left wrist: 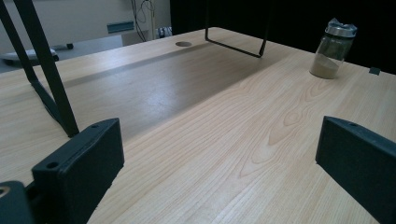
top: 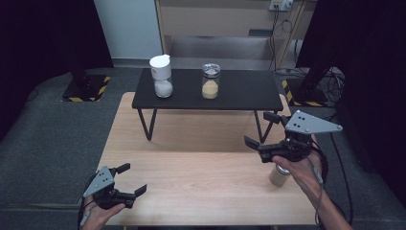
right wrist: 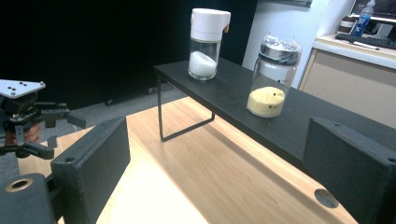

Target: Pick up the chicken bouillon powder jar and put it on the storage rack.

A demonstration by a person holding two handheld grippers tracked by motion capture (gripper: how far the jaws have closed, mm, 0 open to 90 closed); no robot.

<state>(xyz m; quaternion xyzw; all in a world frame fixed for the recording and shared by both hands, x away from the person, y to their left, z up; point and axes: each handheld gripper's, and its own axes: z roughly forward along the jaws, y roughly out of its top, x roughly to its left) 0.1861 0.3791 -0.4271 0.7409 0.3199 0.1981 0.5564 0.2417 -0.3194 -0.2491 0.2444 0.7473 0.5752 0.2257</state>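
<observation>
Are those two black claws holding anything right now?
No. The left gripper and right gripper are both open and empty; the nearest jar stands untouched on the table.

The left hand-held gripper [top: 120, 184] is hovering low at the near left, its jaws standing wide apart and holding nothing, the left hand [top: 98, 211] gripping it from below. The right hand-held gripper [top: 262, 129] is sitting higher at the right, jaws spread wide and angling leftward, the right hand [top: 301, 165] wrapping its body

Pale wood-grain surface [top: 191, 167]; black shelf [top: 239, 93]. White-capped jar [top: 162, 75] holds white grains, silver-lidded jar [top: 210, 80] yellow grains; the jar at four o'clock [left wrist: 332, 48] beige powder.
</observation>
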